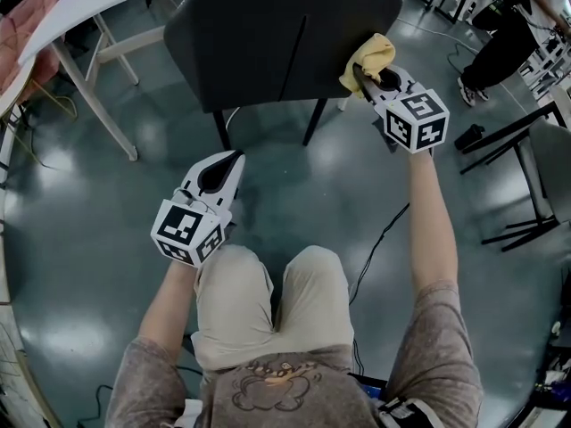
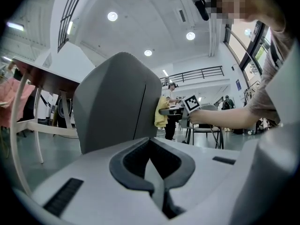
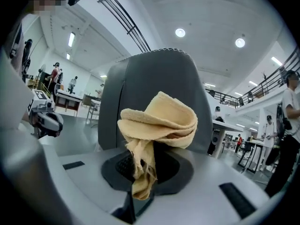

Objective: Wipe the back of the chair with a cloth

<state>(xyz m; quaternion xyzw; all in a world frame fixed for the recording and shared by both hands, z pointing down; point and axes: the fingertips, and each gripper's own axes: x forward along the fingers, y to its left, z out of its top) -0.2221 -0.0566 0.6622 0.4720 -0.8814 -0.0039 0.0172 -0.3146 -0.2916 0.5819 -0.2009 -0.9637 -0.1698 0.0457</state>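
Yellow terry cloth (image 1: 373,56) is pinched between the jaws of my right tool (image 1: 364,77) and bunched against the right edge of the dark grey chair back (image 1: 268,34). My left tool (image 1: 230,163) hangs lower, above my knee and apart from the chair, its jaws together on nothing.

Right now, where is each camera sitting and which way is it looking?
Head view: on the person's head, looking steeply down at the chair back, the left gripper, the right gripper, both forearms and knees.
Left gripper view: on the left gripper, low, looking up along its shut, empty jaws at the chair back; the right forearm shows.
Right gripper view: on the right gripper, facing the chair back over the cloth pinched in its jaws.
Shared: both gripper views show the chair back and cloth.
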